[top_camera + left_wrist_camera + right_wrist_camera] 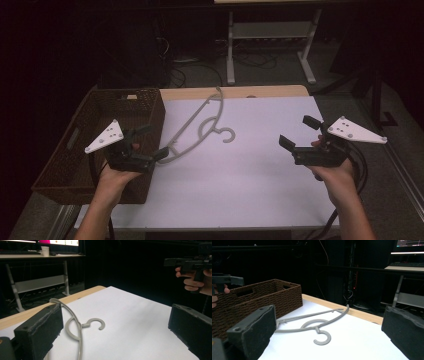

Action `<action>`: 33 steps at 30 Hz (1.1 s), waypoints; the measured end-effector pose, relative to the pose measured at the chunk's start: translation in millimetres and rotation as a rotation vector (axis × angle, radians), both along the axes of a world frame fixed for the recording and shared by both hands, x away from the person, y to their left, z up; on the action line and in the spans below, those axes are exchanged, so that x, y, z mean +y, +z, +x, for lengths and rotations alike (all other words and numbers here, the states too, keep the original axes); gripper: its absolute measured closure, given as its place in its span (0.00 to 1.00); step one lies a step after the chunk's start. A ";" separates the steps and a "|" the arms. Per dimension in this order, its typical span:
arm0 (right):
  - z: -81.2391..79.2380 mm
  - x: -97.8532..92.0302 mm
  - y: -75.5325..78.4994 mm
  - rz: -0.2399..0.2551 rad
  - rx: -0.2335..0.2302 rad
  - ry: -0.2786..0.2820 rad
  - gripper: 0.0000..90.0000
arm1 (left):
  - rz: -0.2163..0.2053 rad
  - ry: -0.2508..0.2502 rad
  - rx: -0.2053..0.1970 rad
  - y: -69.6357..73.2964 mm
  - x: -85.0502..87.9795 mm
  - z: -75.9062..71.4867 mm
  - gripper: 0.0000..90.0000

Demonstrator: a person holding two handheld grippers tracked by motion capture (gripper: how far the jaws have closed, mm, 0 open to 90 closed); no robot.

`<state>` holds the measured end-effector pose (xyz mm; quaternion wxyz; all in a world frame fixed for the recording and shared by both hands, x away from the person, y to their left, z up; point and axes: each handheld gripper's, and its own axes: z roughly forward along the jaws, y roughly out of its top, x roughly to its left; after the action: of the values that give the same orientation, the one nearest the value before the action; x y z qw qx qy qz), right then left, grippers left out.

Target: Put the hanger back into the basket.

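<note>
A grey plastic hanger (pixel 204 136) lies flat on the white tabletop (pixel 260 175), its hook pointing right. My left gripper (pixel 152 142) is held open just left of the hanger's near end, beside the basket; its jaws stand wide apart around nothing. In the left gripper view the hanger (pixel 80 326) lies ahead between the jaws of the left gripper (pixel 115 332). My right gripper (pixel 299 132) hovers open over the table's right side, well clear of the hanger. The right gripper view shows the hanger (pixel 315 328) ahead of the right gripper (pixel 327 335).
A brown woven basket (pixel 125 92) stands at the table's left edge, also seen in the right gripper view (pixel 287 293). A white desk frame (pixel 270 45) and cables sit on the floor beyond the far edge. The surroundings are dark.
</note>
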<state>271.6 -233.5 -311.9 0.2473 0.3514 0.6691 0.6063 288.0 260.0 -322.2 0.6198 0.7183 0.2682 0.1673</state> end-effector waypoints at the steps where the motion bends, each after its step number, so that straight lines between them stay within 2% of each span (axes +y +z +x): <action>1: -0.2 0.1 0.0 -0.001 0.002 0.001 0.00 | -0.002 -0.002 0.000 0.2 -1.5 0.0 0.00; 7: 0.4 0.8 -0.8 -0.008 0.005 0.002 0.00 | 0.021 -0.016 0.011 2.4 -10.6 1.0 0.00; 10: 1.0 1.8 -2.6 -0.023 0.017 0.009 0.00 | 0.042 -0.023 0.013 2.5 -16.2 2.6 0.00; 11: 2.4 2.5 -5.6 -0.040 0.025 0.019 0.00 | 0.044 -0.023 0.018 2.3 -18.1 2.9 0.00; 13: 2.9 2.8 -8.4 -0.042 0.033 0.021 0.00 | 0.044 -0.025 0.024 1.7 -20.8 3.5 0.00; 15: 3.2 3.5 -12.0 -0.053 0.047 0.026 0.00 | 0.069 -0.032 0.030 0.3 -24.9 4.0 0.00; 20: 1.9 4.4 -19.2 -0.086 0.066 0.030 0.00 | 0.098 -0.045 0.043 -1.9 -33.6 5.7 0.00; 33: 1.7 4.0 -40.4 -0.096 0.111 0.047 0.00 | 0.187 -0.076 0.095 -15.1 -62.7 20.3 0.00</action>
<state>273.3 -229.5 -352.3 0.2124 0.3565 0.7180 0.5589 308.3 197.3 -337.3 0.5426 0.7896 0.2534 0.1336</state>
